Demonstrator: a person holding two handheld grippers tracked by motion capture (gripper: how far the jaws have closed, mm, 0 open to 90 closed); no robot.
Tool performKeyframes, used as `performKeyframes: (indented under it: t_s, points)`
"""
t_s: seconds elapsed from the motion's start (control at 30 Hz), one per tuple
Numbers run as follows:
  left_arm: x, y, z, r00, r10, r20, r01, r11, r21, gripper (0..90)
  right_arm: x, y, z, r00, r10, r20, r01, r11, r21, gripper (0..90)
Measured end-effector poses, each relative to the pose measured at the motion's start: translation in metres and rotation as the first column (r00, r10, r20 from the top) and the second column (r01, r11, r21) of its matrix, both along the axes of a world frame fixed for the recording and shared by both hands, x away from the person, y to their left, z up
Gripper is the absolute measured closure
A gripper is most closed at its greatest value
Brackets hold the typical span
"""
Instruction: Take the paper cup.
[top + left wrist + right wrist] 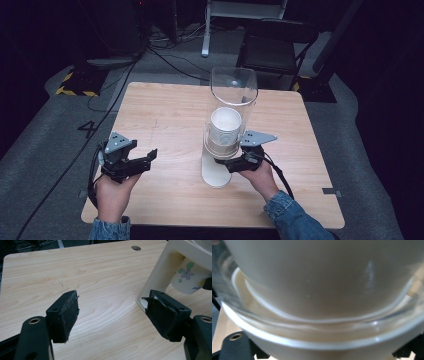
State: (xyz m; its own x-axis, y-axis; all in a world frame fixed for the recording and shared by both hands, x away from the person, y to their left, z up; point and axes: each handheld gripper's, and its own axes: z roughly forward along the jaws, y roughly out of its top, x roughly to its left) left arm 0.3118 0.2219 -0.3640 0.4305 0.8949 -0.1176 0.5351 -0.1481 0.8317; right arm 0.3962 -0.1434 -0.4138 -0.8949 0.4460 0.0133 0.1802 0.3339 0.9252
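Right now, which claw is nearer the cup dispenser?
Right. The right claw is up against the cup dispenser at its lower part; the left claw sits apart, off to its left.

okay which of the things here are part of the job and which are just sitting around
In use, likely:
cup dispenser
paper cups stacked in it
right gripper at its base
left gripper, open, apart from it

Just around:
chair
floor cables

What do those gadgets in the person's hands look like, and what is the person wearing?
Each claw, left and right, is black with two blocky jaws, worn dark pads, a grey three-cornered plate on top and a trailing black cable. The sleeves are blue denim.
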Motion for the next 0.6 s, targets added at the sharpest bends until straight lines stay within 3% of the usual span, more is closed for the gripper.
performKeyframes:
  t_s: [0.1, 0.2, 0.6]
  points:
    - [0.0000, 0.0001, -0.0003, 1.0000, 0.001, -0.001, -0.001, 1.0000, -0.001, 26.1, -0.0005, 0.0015, -0.0006, 0.9999, 0.001, 0.012, -0.001, 1.000, 0.008, 19.4]
    - [-0.0004, 0.0001, -0.0003, 1.0000, 0.004, 0.000, -0.004, 1.0000, -0.004, 26.1, -0.0019, 0.0020, -0.0017, 0.9997, -0.009, 0.023, 0.009, 1.000, 0.013, 27.5]
    - [0.0006, 0.0000, -0.0006, 1.0000, 0.000, -0.001, 0.000, 1.0000, -0.005, 26.1, -0.0028, 0.0004, -0.0037, 0.9995, -0.010, 0.029, 0.009, 1.000, 0.015, 30.6]
